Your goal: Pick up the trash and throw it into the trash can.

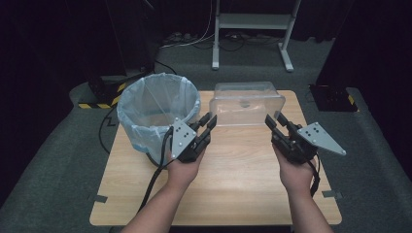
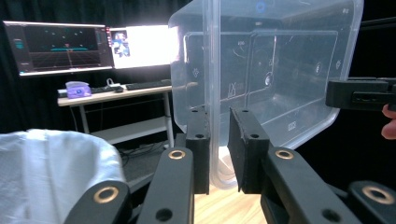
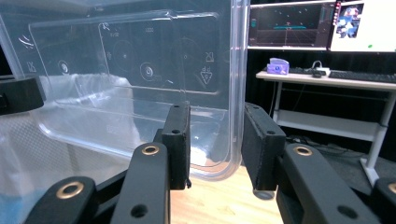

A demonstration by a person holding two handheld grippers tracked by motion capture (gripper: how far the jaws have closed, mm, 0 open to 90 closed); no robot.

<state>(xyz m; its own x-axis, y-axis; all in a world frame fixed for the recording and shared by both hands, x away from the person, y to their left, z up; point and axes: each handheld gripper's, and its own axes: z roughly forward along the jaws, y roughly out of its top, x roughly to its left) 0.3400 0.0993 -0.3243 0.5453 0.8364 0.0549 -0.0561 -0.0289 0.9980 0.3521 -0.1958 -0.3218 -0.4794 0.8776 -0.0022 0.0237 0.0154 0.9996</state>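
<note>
A clear plastic bin (image 1: 245,104) is held tilted above the far half of the wooden table (image 1: 233,184), its open side towards the grippers. My left gripper (image 1: 210,119) is shut on the bin's left rim, and in the left gripper view the rim of the bin (image 2: 280,70) runs between the jaws of that gripper (image 2: 219,140). My right gripper (image 1: 274,118) is shut on the opposite rim. In the right gripper view the edge of the bin (image 3: 126,70) stands between the jaws of this gripper (image 3: 215,135). The bin looks empty.
A waste basket lined with a pale blue bag (image 1: 158,109) stands at the table's far left, close to my left gripper. A white stand frame (image 1: 252,22) is on the floor beyond. A desk with lit monitors (image 2: 65,44) is farther off.
</note>
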